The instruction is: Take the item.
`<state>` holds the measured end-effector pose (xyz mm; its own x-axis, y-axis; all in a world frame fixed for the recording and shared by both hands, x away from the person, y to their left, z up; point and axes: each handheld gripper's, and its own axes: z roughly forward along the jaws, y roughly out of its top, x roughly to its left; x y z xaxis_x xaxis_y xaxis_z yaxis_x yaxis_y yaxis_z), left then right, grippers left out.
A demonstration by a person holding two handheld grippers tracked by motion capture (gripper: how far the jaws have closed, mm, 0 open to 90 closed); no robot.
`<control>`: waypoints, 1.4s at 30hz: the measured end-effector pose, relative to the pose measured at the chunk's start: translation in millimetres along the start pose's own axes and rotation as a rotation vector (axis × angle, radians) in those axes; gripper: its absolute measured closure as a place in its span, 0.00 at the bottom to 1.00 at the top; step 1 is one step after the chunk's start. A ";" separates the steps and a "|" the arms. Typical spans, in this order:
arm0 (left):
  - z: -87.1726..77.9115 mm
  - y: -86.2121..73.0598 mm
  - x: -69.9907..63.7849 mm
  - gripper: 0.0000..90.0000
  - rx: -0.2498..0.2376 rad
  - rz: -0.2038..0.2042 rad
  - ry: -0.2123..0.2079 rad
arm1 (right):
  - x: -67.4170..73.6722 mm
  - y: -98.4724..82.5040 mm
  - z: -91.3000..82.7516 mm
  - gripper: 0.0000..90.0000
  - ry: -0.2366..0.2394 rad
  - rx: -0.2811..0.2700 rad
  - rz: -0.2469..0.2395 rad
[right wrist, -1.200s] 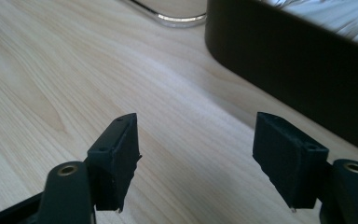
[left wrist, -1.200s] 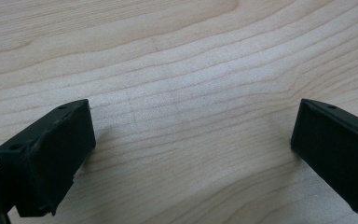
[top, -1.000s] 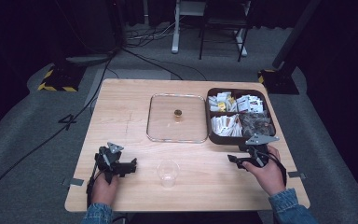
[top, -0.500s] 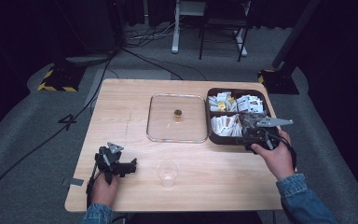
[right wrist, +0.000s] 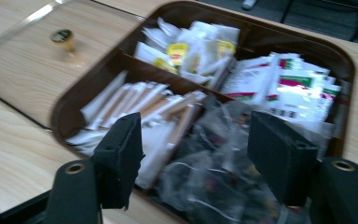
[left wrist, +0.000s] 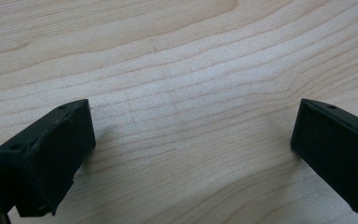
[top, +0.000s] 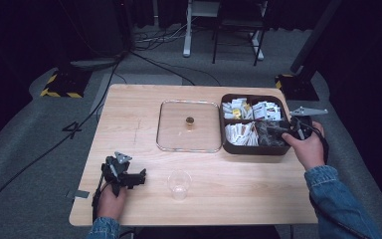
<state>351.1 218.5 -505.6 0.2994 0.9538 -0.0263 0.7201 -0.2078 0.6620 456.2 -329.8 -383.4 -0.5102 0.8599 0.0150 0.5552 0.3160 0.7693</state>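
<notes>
The right gripper point(right wrist: 193, 156) hovers over the brown tray point(top: 225, 144), jaws half open and empty, seemingly lined up on its clear packets point(right wrist: 214, 182); the left gripper point(left wrist: 191, 154) rests wide open on the table point(left wrist: 168, 60), holding nothing.

We saw a dark brown tray point(top: 252, 148) standing at the far right of the table, split by low walls into four compartments. The two far compartments held white sachets point(right wrist: 279, 86), some marked yellow, some red and green. The near left one held slim white and tan stick packets point(right wrist: 142, 100) lying roughly side by side. The near right one held crumpled clear packets point(right wrist: 214, 154) with dark contents, piled loosely and blurred in the right gripper view.
</notes>
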 end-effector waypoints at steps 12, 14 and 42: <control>-0.4 -0.5 -0.2 0.00 -0.001 0.001 0.002 | -34.9 -11.6 20.0 0.52 -0.069 0.077 0.041; -0.4 -0.4 -0.2 0.00 -0.001 0.002 0.003 | -37.6 -13.5 23.6 0.56 -0.073 0.085 0.039; -0.4 -0.4 -0.2 0.00 -0.001 0.002 0.003 | -37.4 -17.4 35.2 0.84 -0.044 0.123 0.041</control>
<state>350.6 218.5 -505.5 0.2988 0.9540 -0.0230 0.7189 -0.2092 0.6629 488.7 -353.4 -419.8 -0.4573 0.8892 0.0150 0.6529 0.3242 0.6845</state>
